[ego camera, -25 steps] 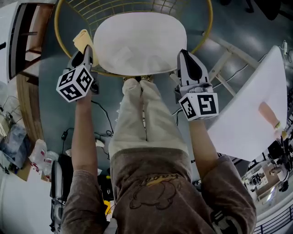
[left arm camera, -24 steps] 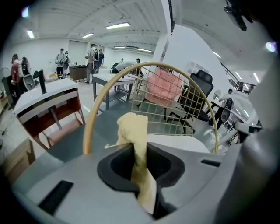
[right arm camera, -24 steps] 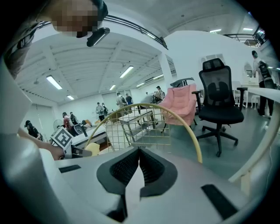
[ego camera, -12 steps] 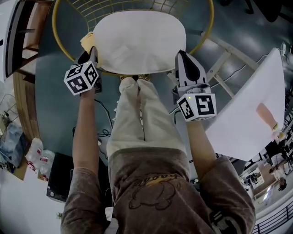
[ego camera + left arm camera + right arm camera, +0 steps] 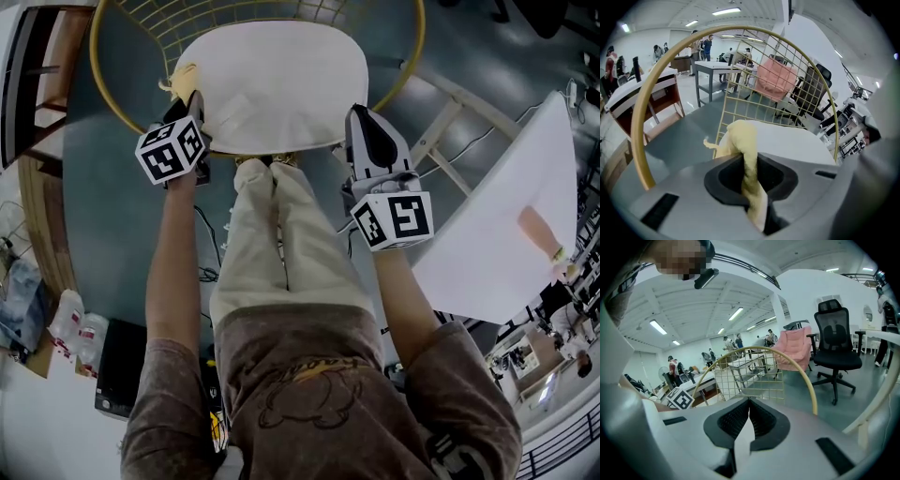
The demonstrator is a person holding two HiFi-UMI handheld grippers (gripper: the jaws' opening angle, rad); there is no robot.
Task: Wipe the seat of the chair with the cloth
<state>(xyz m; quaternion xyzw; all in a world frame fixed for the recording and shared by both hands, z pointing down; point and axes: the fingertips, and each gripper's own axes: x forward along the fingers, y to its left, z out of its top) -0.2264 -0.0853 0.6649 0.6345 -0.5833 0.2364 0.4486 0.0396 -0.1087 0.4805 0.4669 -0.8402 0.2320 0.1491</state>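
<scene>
The chair has a white seat [image 5: 272,84] inside a gold wire frame [image 5: 108,103]. My left gripper [image 5: 192,105] is at the seat's left edge, shut on a yellow cloth [image 5: 185,77] that sticks out past its tip onto the seat's rim. In the left gripper view the cloth [image 5: 745,140] runs pinched between the jaws of that gripper [image 5: 749,176] and droops over the seat [image 5: 797,145]. My right gripper [image 5: 358,120] hovers off the seat's front right corner. In its own view, the right gripper [image 5: 749,416] is shut with nothing in it.
The person's legs [image 5: 272,234] stand just in front of the chair. A white slanted board [image 5: 497,225] lies to the right, a wooden shelf [image 5: 47,56] to the left, and cables and a black box [image 5: 122,361] on the floor. A black office chair [image 5: 836,343] stands beyond.
My left gripper has carried the cloth up and right, from beside the frame to the seat's left edge. The right gripper has shifted only slightly.
</scene>
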